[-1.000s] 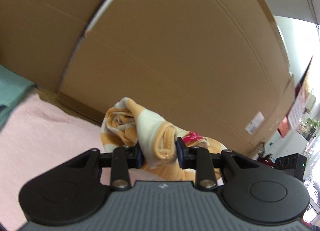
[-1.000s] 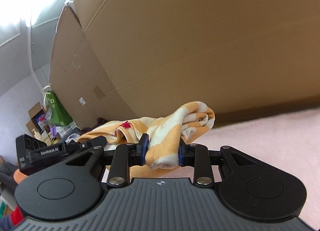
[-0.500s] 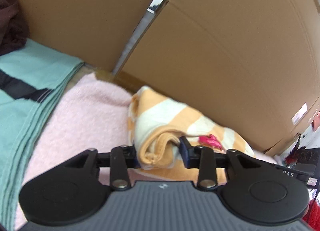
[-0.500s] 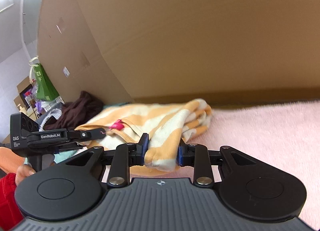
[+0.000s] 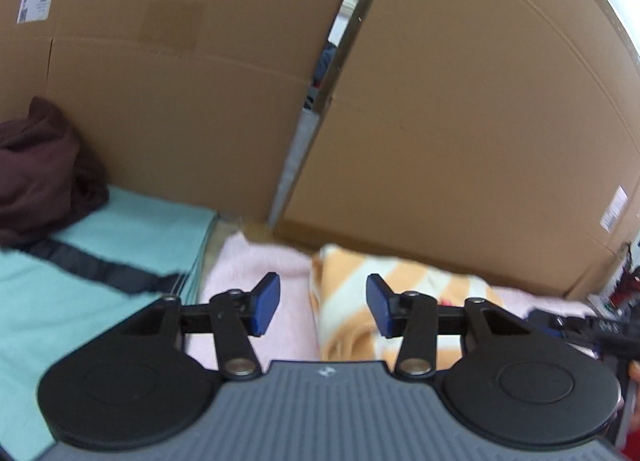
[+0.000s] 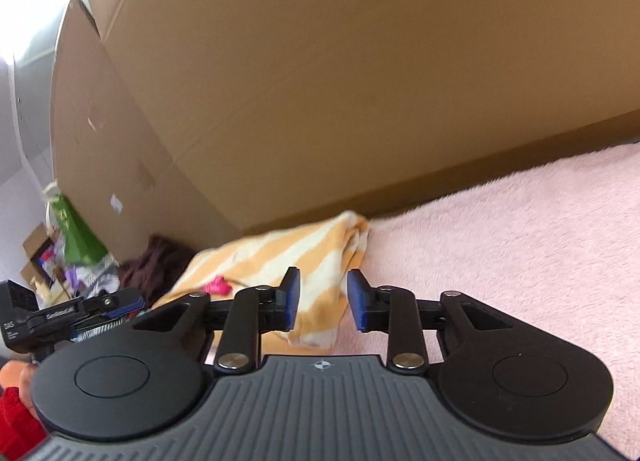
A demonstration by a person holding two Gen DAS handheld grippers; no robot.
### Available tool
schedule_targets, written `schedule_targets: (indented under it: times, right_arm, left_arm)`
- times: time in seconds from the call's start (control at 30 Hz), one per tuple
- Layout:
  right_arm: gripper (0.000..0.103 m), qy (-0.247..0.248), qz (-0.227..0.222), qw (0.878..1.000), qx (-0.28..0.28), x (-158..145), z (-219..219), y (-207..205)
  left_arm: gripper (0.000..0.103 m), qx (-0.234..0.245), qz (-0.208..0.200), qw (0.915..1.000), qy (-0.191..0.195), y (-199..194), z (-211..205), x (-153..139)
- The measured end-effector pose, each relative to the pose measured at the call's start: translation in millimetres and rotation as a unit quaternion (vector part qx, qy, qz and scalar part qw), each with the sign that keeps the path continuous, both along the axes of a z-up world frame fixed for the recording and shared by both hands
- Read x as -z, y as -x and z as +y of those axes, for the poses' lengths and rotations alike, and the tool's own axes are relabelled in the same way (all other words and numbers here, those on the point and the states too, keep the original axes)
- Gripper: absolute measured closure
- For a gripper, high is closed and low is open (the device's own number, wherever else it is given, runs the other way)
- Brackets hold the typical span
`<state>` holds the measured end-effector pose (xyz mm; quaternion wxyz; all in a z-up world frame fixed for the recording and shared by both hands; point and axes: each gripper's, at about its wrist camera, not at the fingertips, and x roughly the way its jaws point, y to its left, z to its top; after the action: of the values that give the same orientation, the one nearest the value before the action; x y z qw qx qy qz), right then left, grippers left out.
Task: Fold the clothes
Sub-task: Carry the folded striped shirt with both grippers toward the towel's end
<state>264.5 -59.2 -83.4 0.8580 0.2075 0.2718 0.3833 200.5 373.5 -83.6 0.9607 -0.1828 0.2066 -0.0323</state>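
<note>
Both tongs spread, striped cloth down

My left tongs [image 5: 322,303] and right tongs [image 6: 323,297] gape empty; the orange-and-cream striped knitted garment [image 6: 296,257] lies bundled on the pink fleece blanket [image 6: 520,237], seemingly let go to settle.

garment [image 5: 360,285] on blanket [image 5: 256,261], boxes [image 5: 460,121] behind

The near end of the striped cloth [image 5: 352,301] is hidden behind the left tongs' [image 5: 323,305] grey body. The brown clothes pile [image 5: 36,173] is cut off at the edge. The box label [image 5: 612,209] is too small to read.
</note>
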Motion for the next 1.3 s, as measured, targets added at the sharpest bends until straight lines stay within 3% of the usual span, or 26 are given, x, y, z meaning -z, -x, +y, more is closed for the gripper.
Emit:
schedule_targets:
  times: [0.03,0.1,0.17,0.23,0.33,0.43,0.47,0.57,0.63,0.8,1.13,1.3]
  right_arm:
    - [0.073,-0.006,0.002,1.0,0.003,2,4,0]
    - [0.073,-0.009,0.007,1.0,0.003,5,6,-1]
    - [0.073,-0.011,0.012,1.0,0.001,6,8,-3]
    - [0.073,-0.012,0.017,1.0,-0.005,7,11,-6]
    - [0.073,0.001,0.024,1.0,0.002,8,18,-10]
    - [0.071,0.013,0.064,0.997,0.035,15,16,-23]
    - [0.08,0.014,0.083,0.995,0.046,18,15,-29]
    - [0.085,0.013,0.089,0.995,0.049,20,17,-41]
    - [0.085,0.017,0.087,0.995,0.045,21,20,-49]
    - [0.103,0.004,0.1,0.994,0.049,25,24,-73]
    - [0.103,-0.021,0.113,0.992,0.052,30,26,-96]
    - [0.103,-0.025,0.13,0.99,0.042,31,16,-89]
  left_arm:
    - [0.069,-0.008,0.009,0.9998,0.015,-12,5,7]
    - [0.095,-0.023,0.027,0.9983,0.046,-35,15,21]
    - [0.103,-0.035,0.049,0.9949,0.081,-53,25,37]
    - [0.103,-0.032,0.067,0.992,0.103,-61,28,50]
    - [0.1,-0.038,0.074,0.9918,0.097,-67,26,53]
    - [0.098,-0.053,0.076,0.991,0.096,-76,28,54]
    - [0.098,-0.053,0.076,0.9917,0.089,-80,27,53]
    - [0.098,-0.056,0.076,0.9939,0.057,-96,20,49]
    - [0.098,-0.059,0.078,0.9939,0.052,-108,19,48]
    - [0.097,-0.065,0.082,0.9931,0.053,-130,21,48]
    - [0.097,-0.064,0.078,0.991,0.088,-138,28,50]
    - [0.097,-0.068,0.076,0.9929,0.06,-134,18,44]
